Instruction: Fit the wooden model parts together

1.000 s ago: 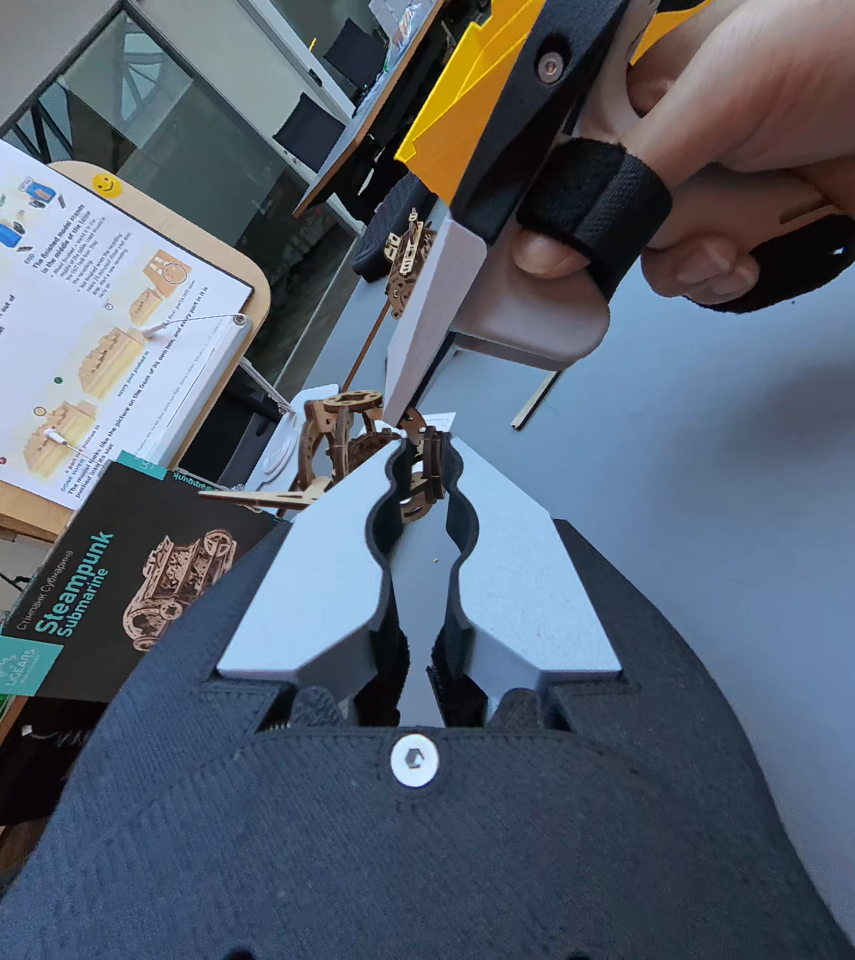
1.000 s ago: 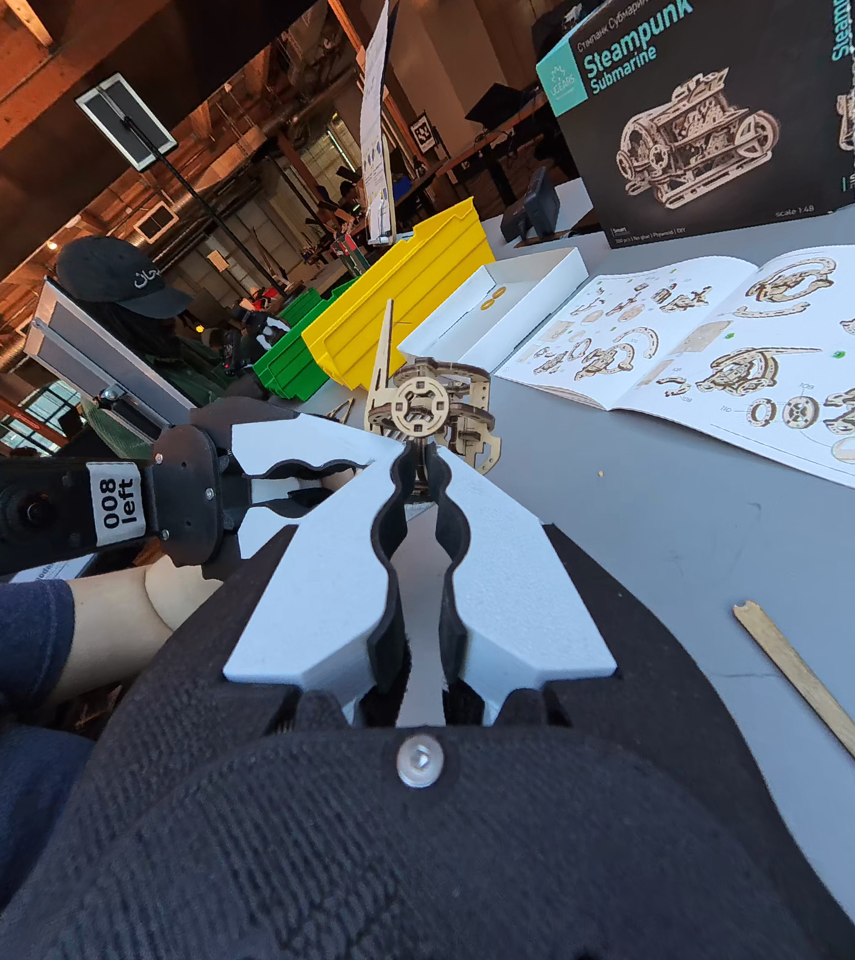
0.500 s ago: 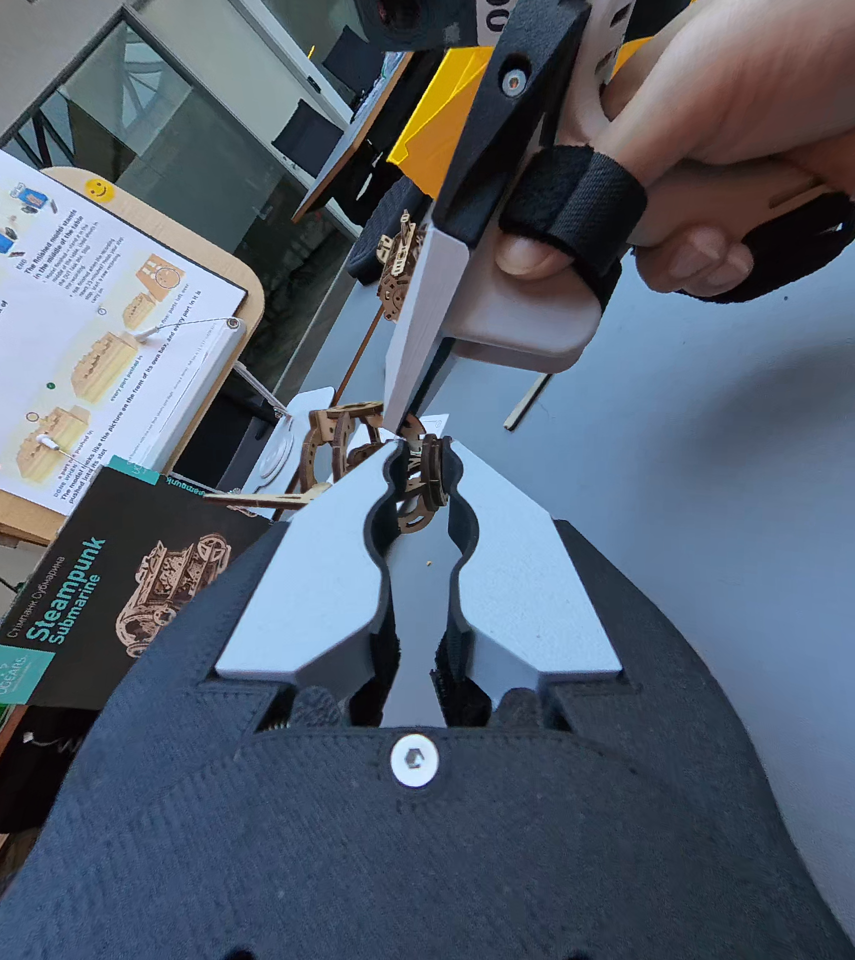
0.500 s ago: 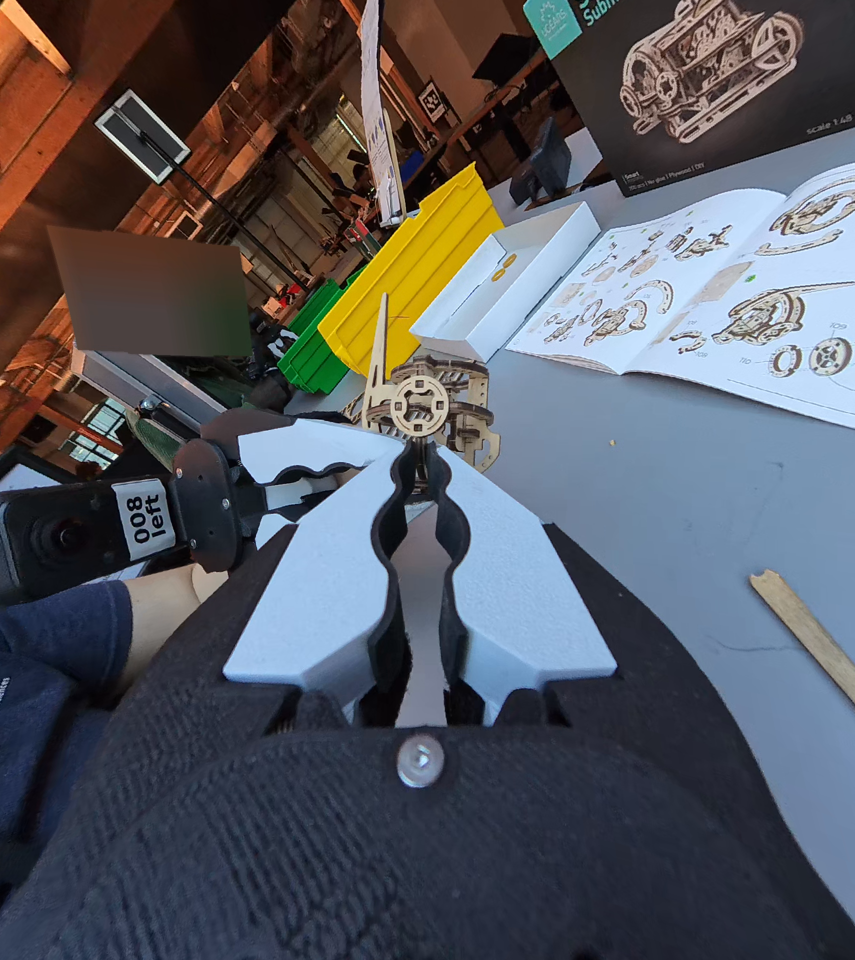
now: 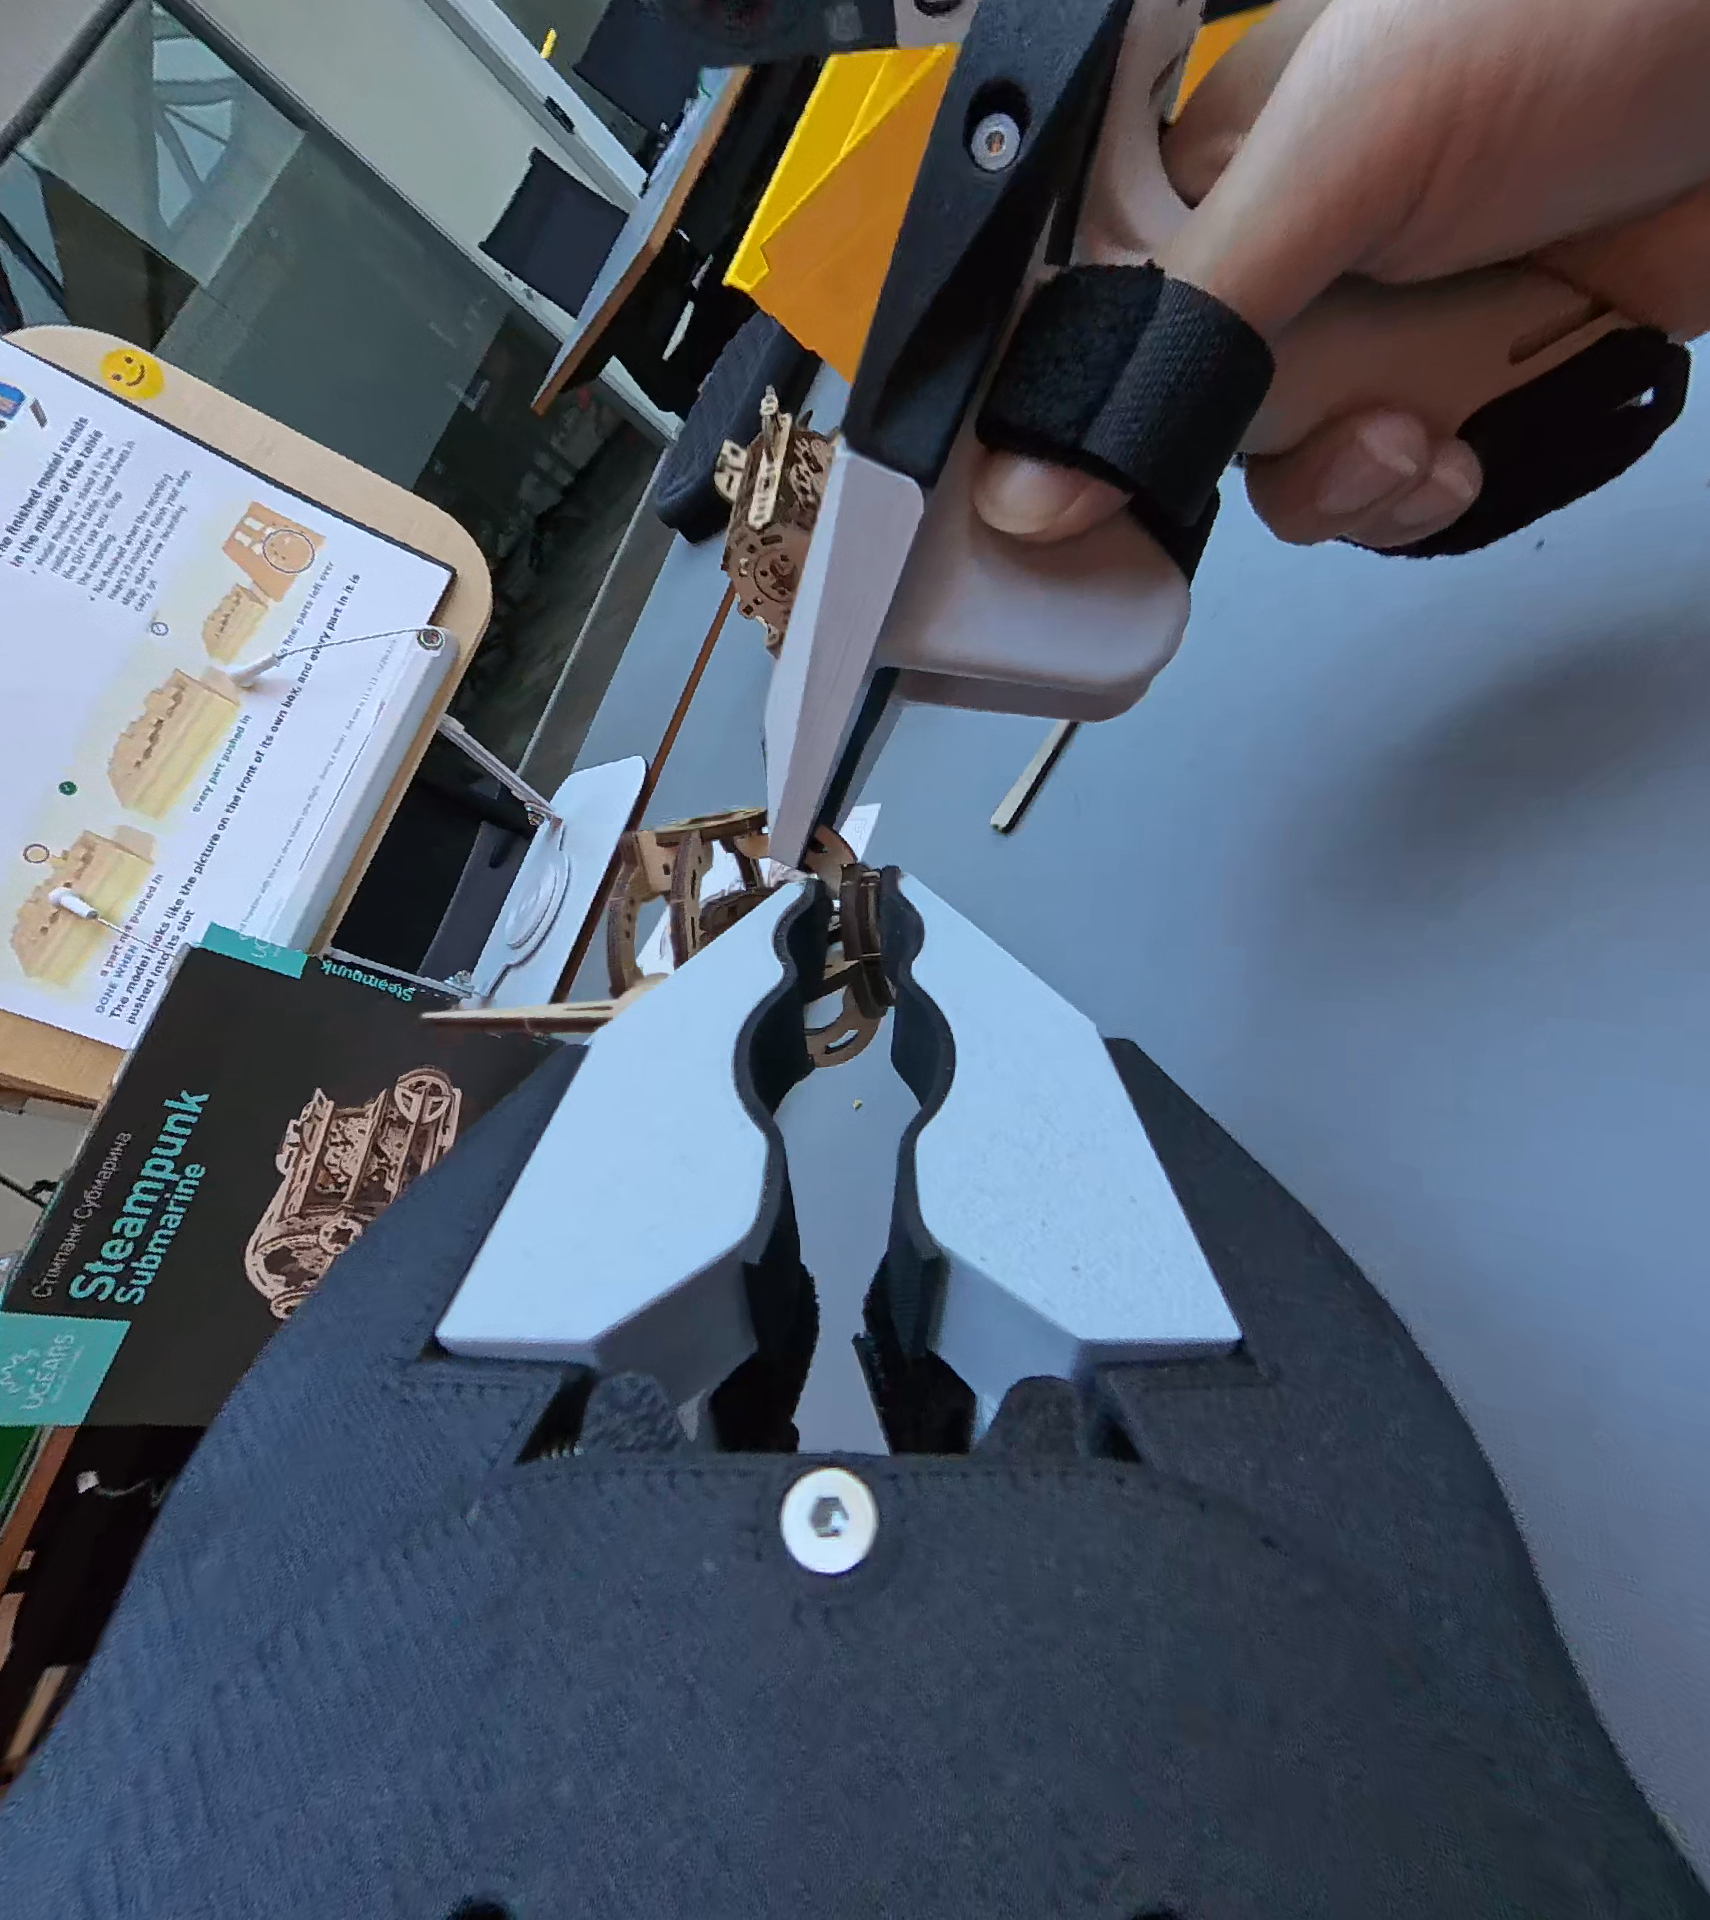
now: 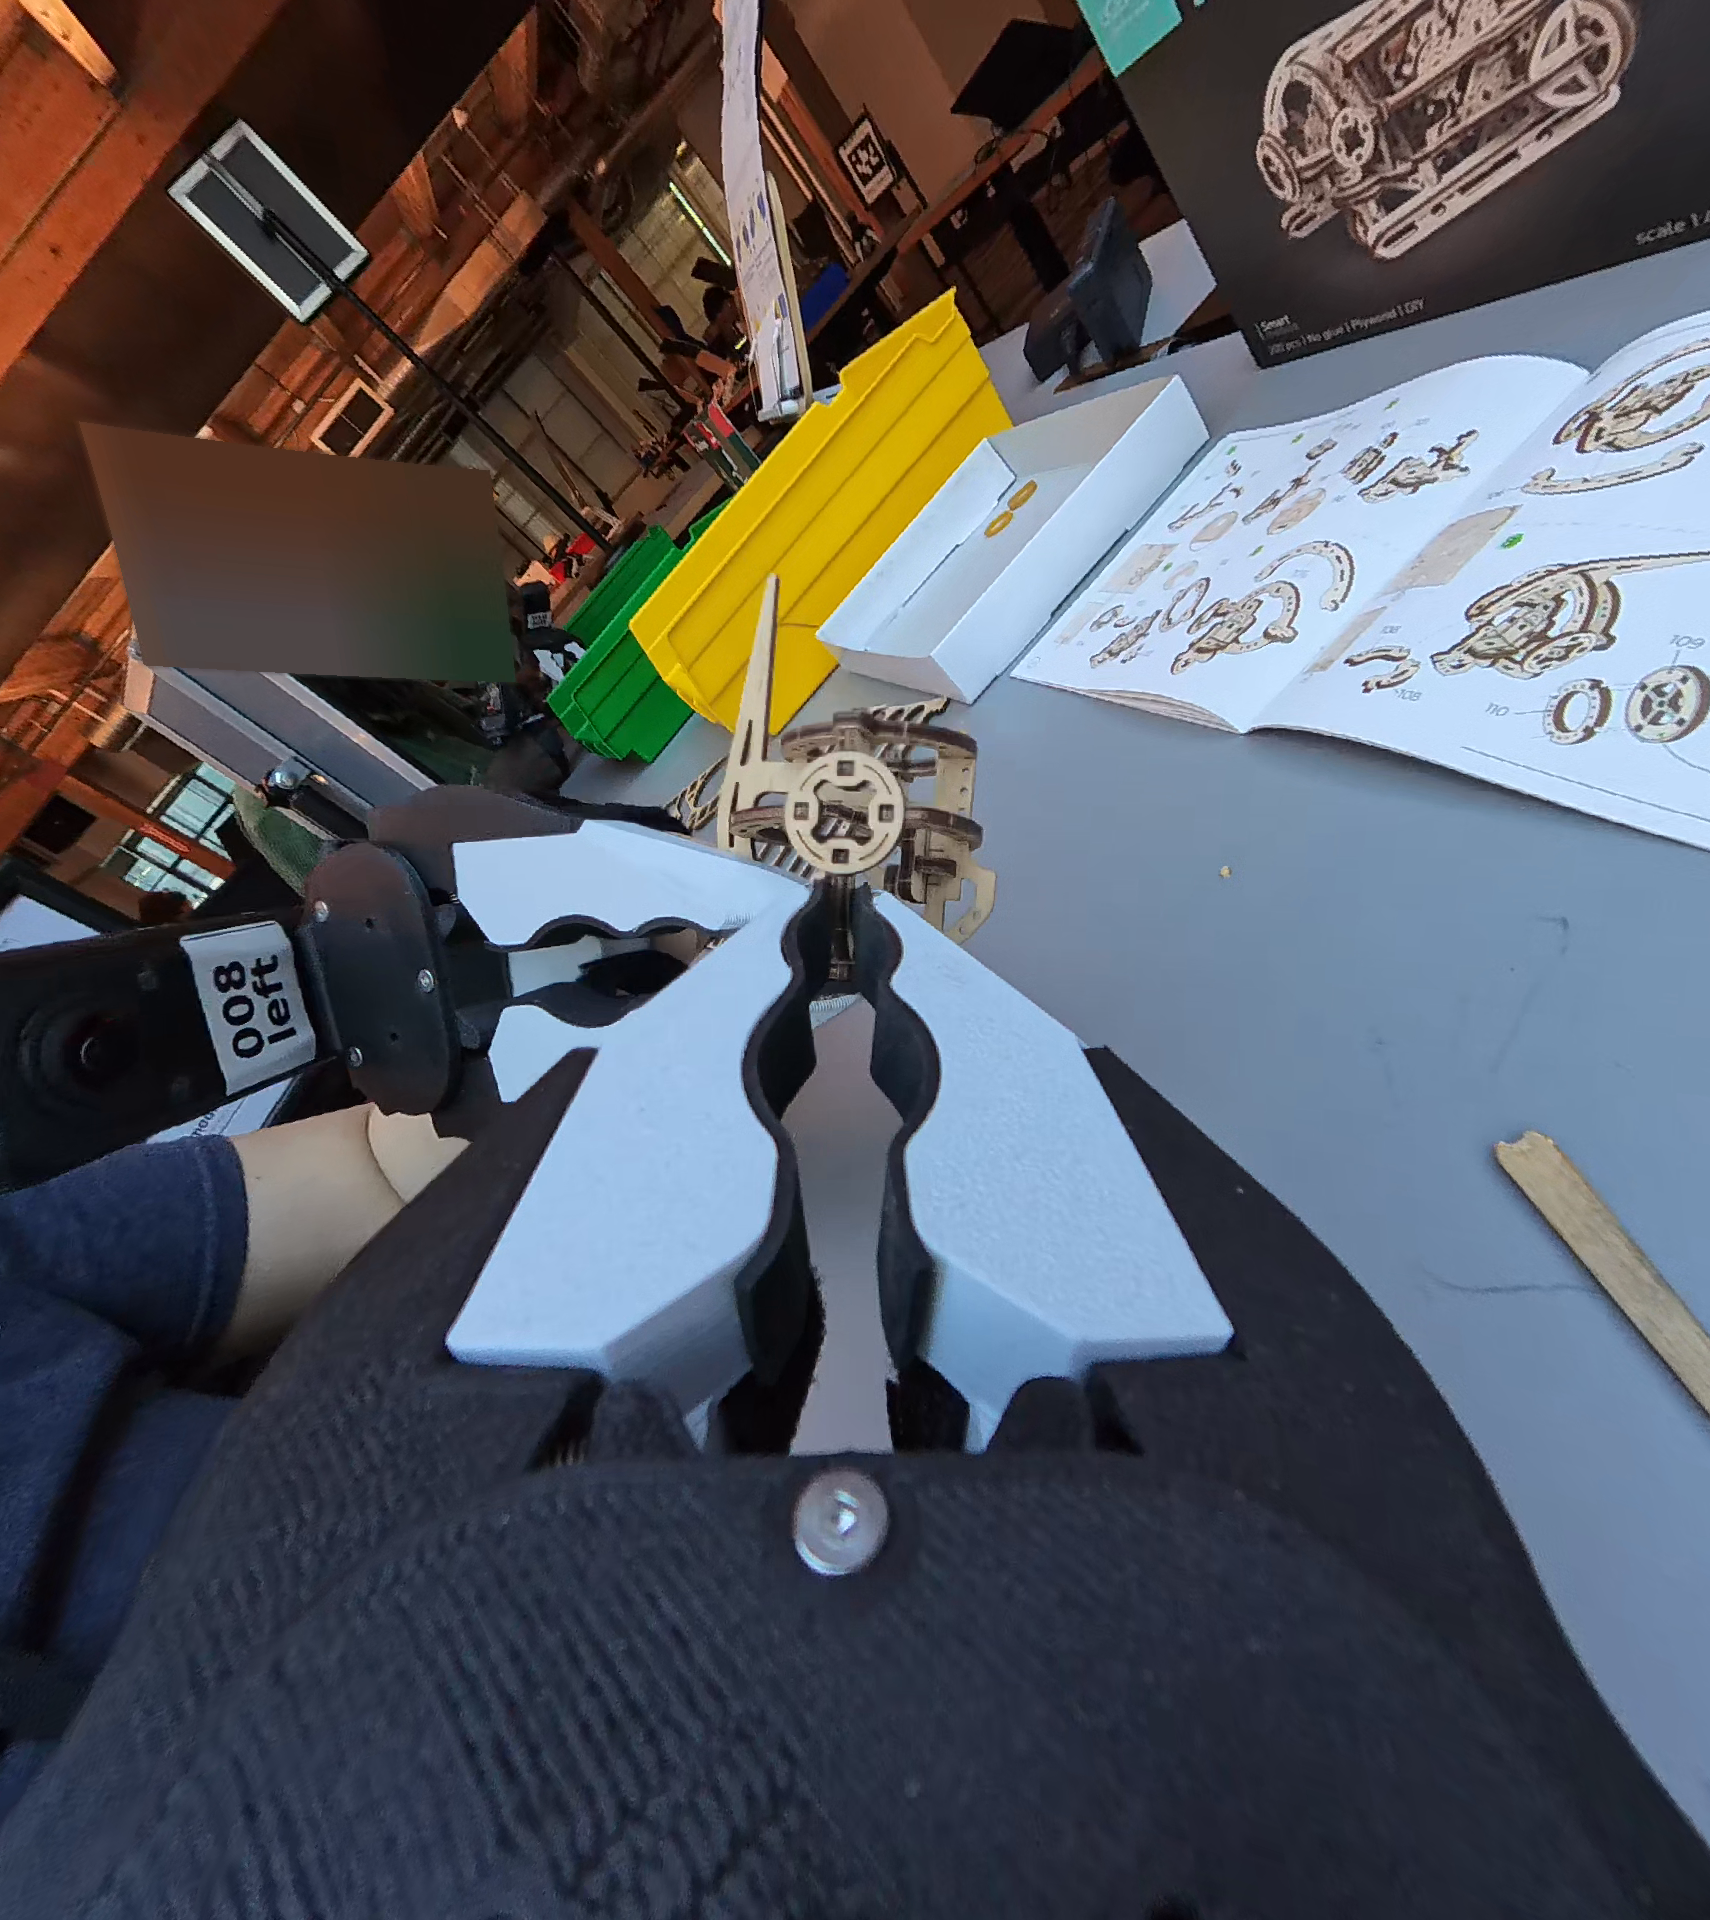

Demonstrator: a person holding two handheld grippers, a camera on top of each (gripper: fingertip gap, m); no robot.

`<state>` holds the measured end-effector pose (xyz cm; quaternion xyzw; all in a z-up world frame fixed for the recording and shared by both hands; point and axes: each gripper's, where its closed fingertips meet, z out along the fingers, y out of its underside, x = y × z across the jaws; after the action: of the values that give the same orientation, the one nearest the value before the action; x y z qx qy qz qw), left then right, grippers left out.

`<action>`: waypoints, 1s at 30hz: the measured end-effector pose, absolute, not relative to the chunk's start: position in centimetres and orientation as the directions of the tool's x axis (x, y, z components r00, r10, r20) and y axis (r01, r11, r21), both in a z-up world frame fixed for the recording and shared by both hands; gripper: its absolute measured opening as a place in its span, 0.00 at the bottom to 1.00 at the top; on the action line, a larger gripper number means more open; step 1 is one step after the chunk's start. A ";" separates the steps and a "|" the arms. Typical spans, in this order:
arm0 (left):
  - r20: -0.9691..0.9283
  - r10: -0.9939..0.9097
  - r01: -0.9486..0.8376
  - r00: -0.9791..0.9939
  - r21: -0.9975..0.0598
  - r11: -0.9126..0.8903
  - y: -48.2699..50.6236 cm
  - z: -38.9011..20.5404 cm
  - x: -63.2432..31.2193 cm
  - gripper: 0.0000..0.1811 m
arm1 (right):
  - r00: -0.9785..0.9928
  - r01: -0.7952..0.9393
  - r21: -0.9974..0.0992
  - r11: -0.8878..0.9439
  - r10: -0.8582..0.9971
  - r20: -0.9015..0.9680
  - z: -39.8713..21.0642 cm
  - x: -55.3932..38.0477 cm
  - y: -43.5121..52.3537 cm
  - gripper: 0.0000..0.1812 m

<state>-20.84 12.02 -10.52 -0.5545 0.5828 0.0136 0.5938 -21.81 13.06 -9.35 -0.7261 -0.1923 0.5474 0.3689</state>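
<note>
At 12 o'clock off your right tool (image 6: 838,914), tips pinched on the stem of a small wooden disc part (image 6: 843,821), sits the wooden model (image 6: 918,821) w/ the left tool (image 5: 846,925) clamped on its frame. It's thin laser-cut ply, light but snappy imo, so grip edge-on near joints & press straight.

Both wrist cameras look closely along their fingers, sharing the wooden model (image 5: 846,971) (image 6: 846,821) from opposite sides.

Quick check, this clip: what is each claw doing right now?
Left claw: shut on the wooden model assembly.
Right claw: shut on the round wooden wheel part, gripped by its thin stem.
</note>
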 end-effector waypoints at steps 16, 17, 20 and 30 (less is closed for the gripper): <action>-0.356 -0.817 -0.278 0.453 -0.927 0.250 11.8 -6.5 -22.0 0.05 | 0.158 -0.169 -0.879 -0.446 0.868 -0.471 -4.2 -21.1 10.8 0.06; -0.297 -0.855 -0.203 0.426 -0.952 0.230 11.4 -5.9 -22.1 0.05 | 0.183 -0.191 -0.903 -0.385 0.890 -0.418 -3.5 -20.5 10.9 0.07; -0.103 -0.950 0.064 0.293 -0.990 0.127 9.6 -3.3 -22.4 0.05 | 0.213 -0.246 -0.949 -0.195 0.945 -0.249 -1.3 -19.3 10.3 0.06; -0.067 -0.991 0.200 0.113 -0.976 0.089 7.2 -2.0 -22.4 0.05 | 0.227 -0.028 -0.965 0.261 0.942 0.248 -1.6 -21.9 6.0 0.11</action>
<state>-22.39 7.15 -1.96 -0.4516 0.4380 -0.5016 0.5939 -21.92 5.98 -1.59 -0.4694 -0.4869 0.3865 0.6271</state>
